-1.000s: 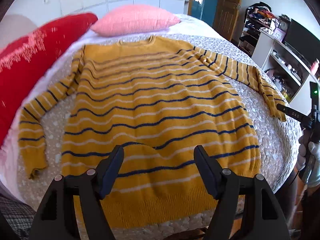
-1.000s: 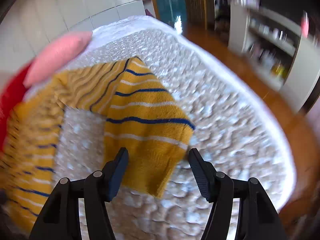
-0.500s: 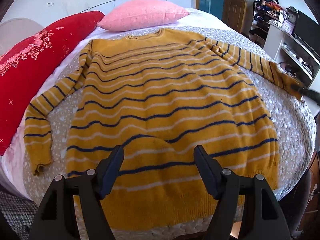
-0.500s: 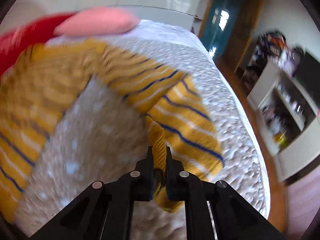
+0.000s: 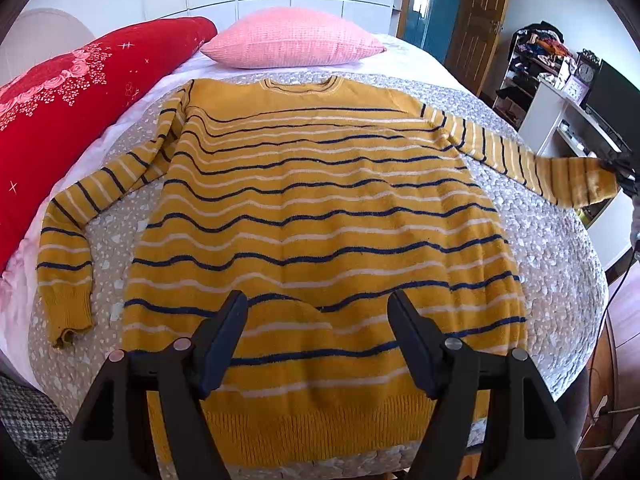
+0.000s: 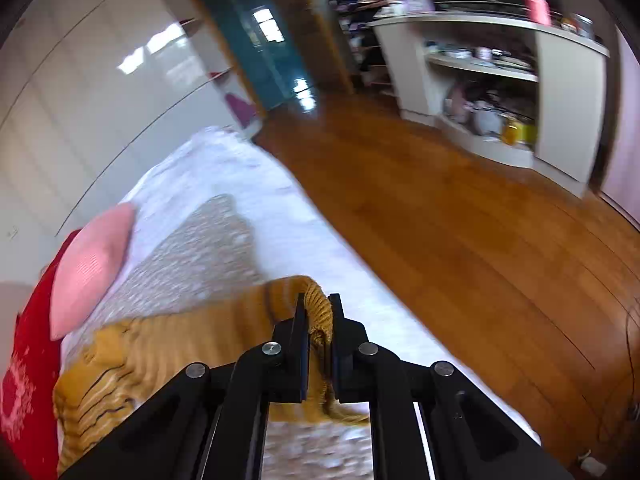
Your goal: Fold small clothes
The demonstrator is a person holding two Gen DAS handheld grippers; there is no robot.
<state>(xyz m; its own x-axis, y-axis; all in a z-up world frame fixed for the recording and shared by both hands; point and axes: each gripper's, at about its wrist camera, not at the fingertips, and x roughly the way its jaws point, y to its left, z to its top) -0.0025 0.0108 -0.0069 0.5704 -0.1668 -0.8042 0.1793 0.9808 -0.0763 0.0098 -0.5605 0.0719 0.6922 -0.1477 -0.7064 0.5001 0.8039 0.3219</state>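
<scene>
A mustard-yellow sweater (image 5: 320, 216) with navy and white stripes lies flat, front up, on the grey patterned bed cover (image 5: 552, 264). My left gripper (image 5: 316, 320) is open and empty, hovering above the sweater's hem. My right gripper (image 6: 318, 316) is shut on the cuff of the sweater's right sleeve (image 6: 316, 308) and holds it lifted off the bed's right edge. In the left wrist view that sleeve (image 5: 560, 176) stretches out to the right, with the right gripper (image 5: 620, 170) at its end. The left sleeve (image 5: 68, 240) lies bent on the bed.
A pink pillow (image 5: 292, 42) and a red cushion (image 5: 72, 108) lie at the head and left of the bed. A white shelf unit (image 6: 500, 92) with clutter stands right of the bed across a wooden floor (image 6: 460, 240). A cable (image 5: 612, 300) hangs at the right.
My right gripper closed on the right sleeve's cuff, lifted it and pulled it out to the right past the bed edge. My left gripper stayed open above the hem.
</scene>
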